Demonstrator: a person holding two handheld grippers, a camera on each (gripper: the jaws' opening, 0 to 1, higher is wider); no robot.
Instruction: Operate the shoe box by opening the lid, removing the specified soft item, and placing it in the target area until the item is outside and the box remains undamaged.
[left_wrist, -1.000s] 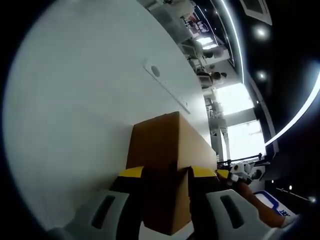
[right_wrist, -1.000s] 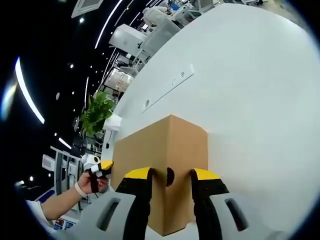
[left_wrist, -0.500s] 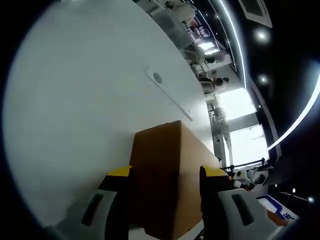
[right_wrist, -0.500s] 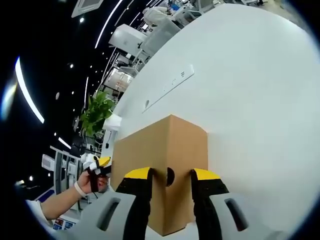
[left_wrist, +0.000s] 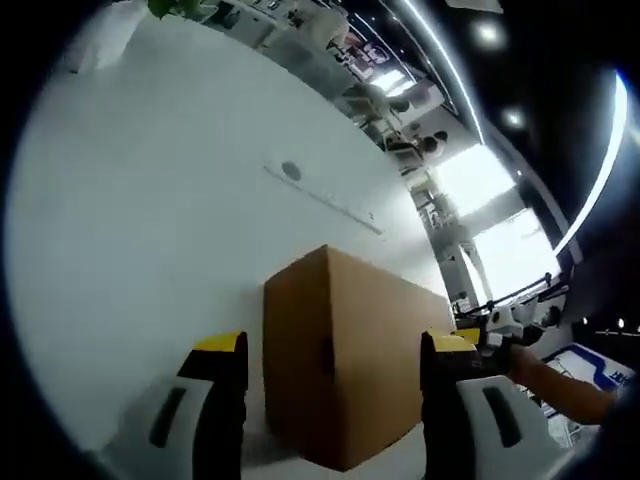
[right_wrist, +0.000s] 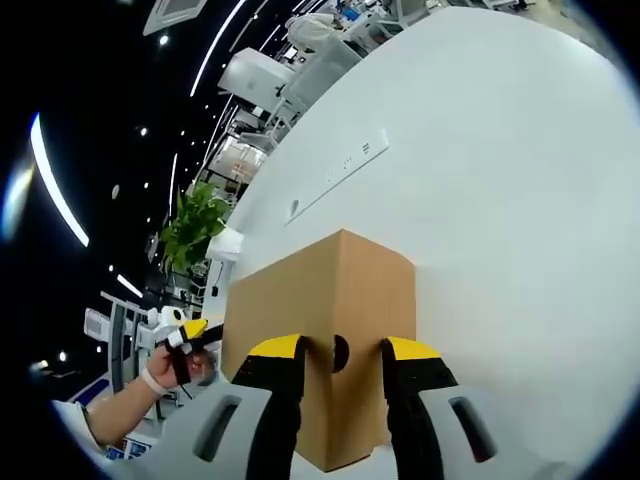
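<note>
Shoe box (left_wrist: 335, 355) sits closed on the white desk (left_wrist: 140, 230), plain brown cardboard, lid down.

Left hand-held gripper (left_wrist: 335, 350): jaws spread wide, one on each side of the box's near corner, clear gaps both sides, not touching. Released.

Right hand-held gripper (right_wrist: 340, 352): yellow-tipped jaws pressed onto the box's (right_wrist: 330, 300) near end, flanking a small round hole (right_wrist: 340, 353) in the cardboard. Clenched on the box edge.

In the right gripper view, the left hand-held gripper (right_wrist: 185, 335) appears at far left, held in the person's hand (right_wrist: 165, 368), beside the box's left side. In the left gripper view, the right hand-held gripper (left_wrist: 500, 328) and a forearm (left_wrist: 560, 385) show at the right, just past the box.

Desk surface (right_wrist: 500, 180) around the box is bare white, with a long flush slot and a round grommet (left_wrist: 291, 171) on the far side of the box. Potted green plant (right_wrist: 192, 228) beyond the desk's far left edge. Soft item: can't see it, box is shut.
</note>
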